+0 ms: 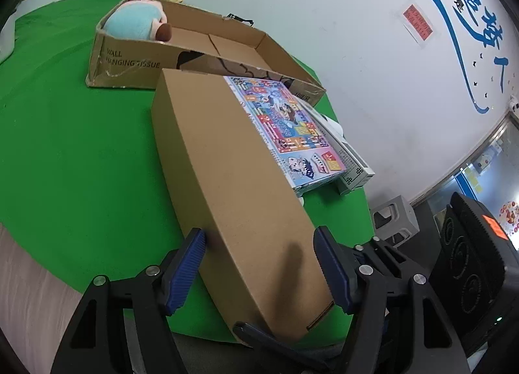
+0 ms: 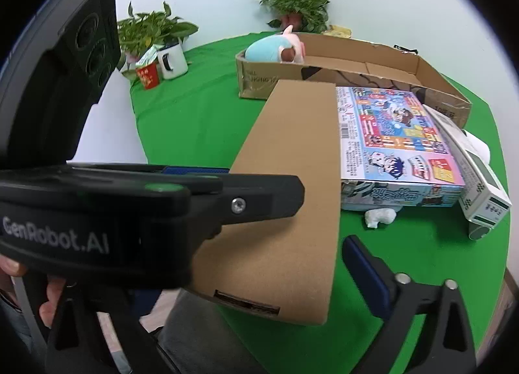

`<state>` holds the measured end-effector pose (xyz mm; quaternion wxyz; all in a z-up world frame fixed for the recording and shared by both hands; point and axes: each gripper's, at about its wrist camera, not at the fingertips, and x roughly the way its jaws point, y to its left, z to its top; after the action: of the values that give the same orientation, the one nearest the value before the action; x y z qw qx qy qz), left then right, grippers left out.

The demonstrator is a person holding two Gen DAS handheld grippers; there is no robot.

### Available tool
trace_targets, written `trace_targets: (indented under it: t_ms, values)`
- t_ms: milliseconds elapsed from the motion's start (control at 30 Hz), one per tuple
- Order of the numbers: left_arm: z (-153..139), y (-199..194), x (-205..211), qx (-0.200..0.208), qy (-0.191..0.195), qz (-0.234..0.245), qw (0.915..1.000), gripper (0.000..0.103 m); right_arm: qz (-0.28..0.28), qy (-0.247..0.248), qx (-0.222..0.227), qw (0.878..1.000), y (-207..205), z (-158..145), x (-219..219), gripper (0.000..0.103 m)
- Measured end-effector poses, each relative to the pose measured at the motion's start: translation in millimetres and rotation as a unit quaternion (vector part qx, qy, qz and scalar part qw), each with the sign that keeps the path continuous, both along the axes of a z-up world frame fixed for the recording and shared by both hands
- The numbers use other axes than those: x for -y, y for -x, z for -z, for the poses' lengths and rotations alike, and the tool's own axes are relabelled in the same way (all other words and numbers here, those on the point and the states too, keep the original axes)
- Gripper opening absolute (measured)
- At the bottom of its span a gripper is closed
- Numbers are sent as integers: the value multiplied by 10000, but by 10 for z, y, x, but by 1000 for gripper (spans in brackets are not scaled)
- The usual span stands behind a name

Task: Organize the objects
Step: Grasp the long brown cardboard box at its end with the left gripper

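A long plain brown cardboard box point(image 1: 233, 179) lies lengthwise on the green cloth point(image 1: 81, 146), its near end past the cloth's front edge. My left gripper point(image 1: 259, 244) is shut on that near end, a blue pad pressed on each long side. In the right wrist view the same brown box point(image 2: 292, 179) shows with the left gripper's black fingers point(image 2: 266, 198) across it. My right gripper point(image 2: 259, 244) stands open around the box's near end. Its right pad point(image 2: 366, 273) sits just clear of the box's edge, and its left finger is hidden behind the left gripper.
A colourful game box point(image 2: 395, 140) lies against the brown box's right side, with a white-and-green carton point(image 2: 480, 192) beyond it. An open cardboard carton point(image 1: 207, 59) at the back holds a blue plush toy point(image 1: 133, 21). A mug point(image 2: 172, 60), red cup point(image 2: 147, 77) and potted plants stand far left.
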<state>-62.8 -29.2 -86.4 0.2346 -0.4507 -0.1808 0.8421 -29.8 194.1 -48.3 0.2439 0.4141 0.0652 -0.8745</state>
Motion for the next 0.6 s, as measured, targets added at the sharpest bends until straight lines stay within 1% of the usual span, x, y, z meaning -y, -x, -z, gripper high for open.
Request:
trace_targets:
  t_ms: [67,167,267,333,433,500,533,600]
  values:
    - [45,33,22,107,-26,-15,9999,65,-25,-8,-20,10000,9,-1,0,91]
    - [60,79,49,125,-27,-65,9999,65,-76,33,9,10000,40,-1,-17,91]
    - [80,149,110,175,-111,-164,9997,65,-93,108,64,9999,67,-9,-38,90]
    - [108,174,126,233,-104,-198,9995,68,-103,236,108,9996,80,-19,-58,90]
    - [154,206,169,356,-257,-251,9987,73,-94,391,197,9990,106,-22,-74,90]
    - [183,209,201,471,-376,-275,9978,81,-91,491,257,9984,125,-42,-85,90]
    - [205,215,210,565,-489,-253,9969,83,-92,535,259,9982,123,-58,-92,90]
    - [231,218,229,599,-652,-272,9957,83,-90,536,216,9983,117,-85,-90,90]
